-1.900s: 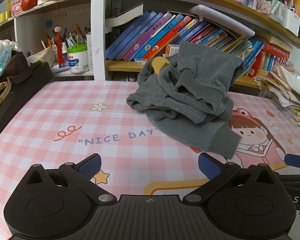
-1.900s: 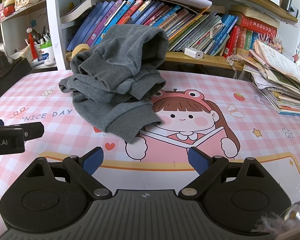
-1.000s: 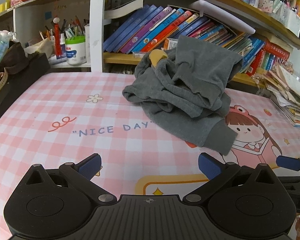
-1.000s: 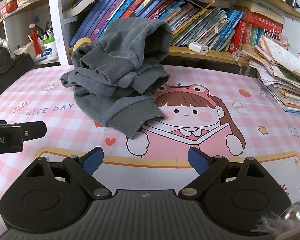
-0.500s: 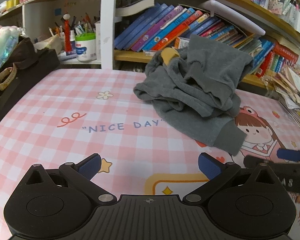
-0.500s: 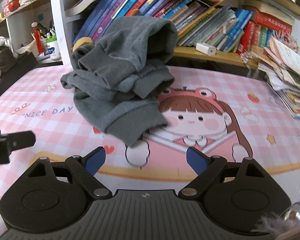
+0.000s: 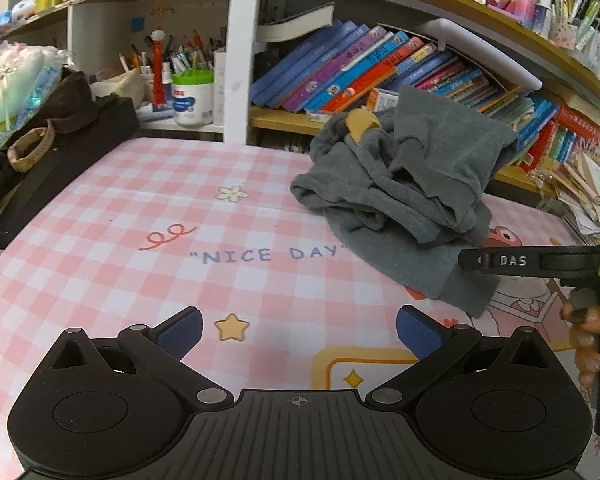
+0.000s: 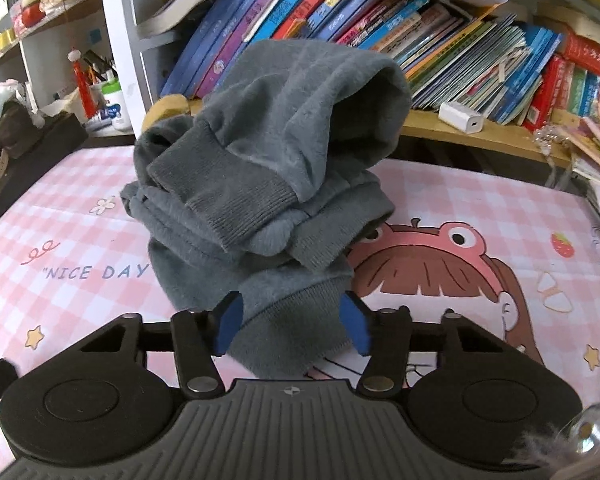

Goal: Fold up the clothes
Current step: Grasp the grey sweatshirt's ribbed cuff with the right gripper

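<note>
A crumpled grey sweatshirt (image 7: 412,196) lies heaped on the pink checked table mat (image 7: 180,248), with a yellow patch (image 7: 362,122) near its top. My left gripper (image 7: 298,330) is open and empty, low over the mat, left of the heap. In the right wrist view the sweatshirt (image 8: 268,168) fills the middle. My right gripper (image 8: 292,326) is open, its blue pads on either side of the sweatshirt's nearest ribbed hem (image 8: 296,332). The right gripper's body (image 7: 540,262) shows at the right edge of the left wrist view.
Bookshelves with leaning books (image 7: 380,68) stand right behind the table. A pen pot (image 7: 192,96) and a dark bag (image 7: 60,136) are at the left. A stack of papers (image 7: 588,184) lies at the right. A white charger (image 8: 460,117) sits on the shelf.
My right gripper has moved forward to the sweatshirt, its jaws narrowing around the near hem. My left gripper has shifted slightly and stays open.
</note>
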`<state>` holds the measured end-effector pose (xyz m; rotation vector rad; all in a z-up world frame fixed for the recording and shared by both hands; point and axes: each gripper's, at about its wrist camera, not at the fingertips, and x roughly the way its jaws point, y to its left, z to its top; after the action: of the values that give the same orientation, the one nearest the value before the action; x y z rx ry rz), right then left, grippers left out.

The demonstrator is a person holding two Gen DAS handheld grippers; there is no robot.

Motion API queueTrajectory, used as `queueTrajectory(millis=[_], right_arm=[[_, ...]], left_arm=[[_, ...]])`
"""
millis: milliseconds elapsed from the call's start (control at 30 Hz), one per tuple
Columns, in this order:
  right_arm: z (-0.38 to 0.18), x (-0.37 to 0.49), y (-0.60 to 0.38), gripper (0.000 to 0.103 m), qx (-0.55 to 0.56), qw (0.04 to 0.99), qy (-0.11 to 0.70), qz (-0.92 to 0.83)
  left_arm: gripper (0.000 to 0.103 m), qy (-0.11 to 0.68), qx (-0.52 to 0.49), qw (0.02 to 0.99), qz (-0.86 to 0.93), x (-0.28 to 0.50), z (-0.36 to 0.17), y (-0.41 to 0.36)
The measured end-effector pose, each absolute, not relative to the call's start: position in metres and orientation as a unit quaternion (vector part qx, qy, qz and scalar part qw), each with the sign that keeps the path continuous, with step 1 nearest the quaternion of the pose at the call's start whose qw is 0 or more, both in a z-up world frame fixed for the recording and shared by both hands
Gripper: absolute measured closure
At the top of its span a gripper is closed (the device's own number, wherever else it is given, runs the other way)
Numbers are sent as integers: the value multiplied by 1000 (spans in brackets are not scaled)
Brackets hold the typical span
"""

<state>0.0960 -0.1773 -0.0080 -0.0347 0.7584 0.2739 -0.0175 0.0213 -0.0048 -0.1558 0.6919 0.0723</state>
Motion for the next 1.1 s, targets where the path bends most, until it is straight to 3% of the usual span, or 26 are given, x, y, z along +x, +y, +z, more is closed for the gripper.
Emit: queueTrajectory(millis=[133,200,333,700,767,800,867,1100], right_arm=[[-21,107,-173,82,-12,907,396,139],[-24,108,-173,84,-4,905,402,138],[-25,102,-173,99,4,901,406,151],[-24,53,-147,102,-25,892,410,190],[-20,55,-148,97,-33,898,401,177],[-17,58,-149,88,-37,902,396,167],[-12,66,-153,57,-38,911,385,146],[-3,111,-160,41,-22,922,367,118]], left_arm=[[0,331,-91,938,48,-23,-3,32],[0,329,-97,938,50,-25,-2,36],[0,327,-101,938,52,-29,-2,42],[0,330,-128,935,40,-31,0,58],[0,328,-130,935,37,-33,0,61],[0,329,-131,934,36,-34,0,62],[0,332,-133,933,37,-36,-1,66],[0,334,-146,930,55,-41,-1,81]])
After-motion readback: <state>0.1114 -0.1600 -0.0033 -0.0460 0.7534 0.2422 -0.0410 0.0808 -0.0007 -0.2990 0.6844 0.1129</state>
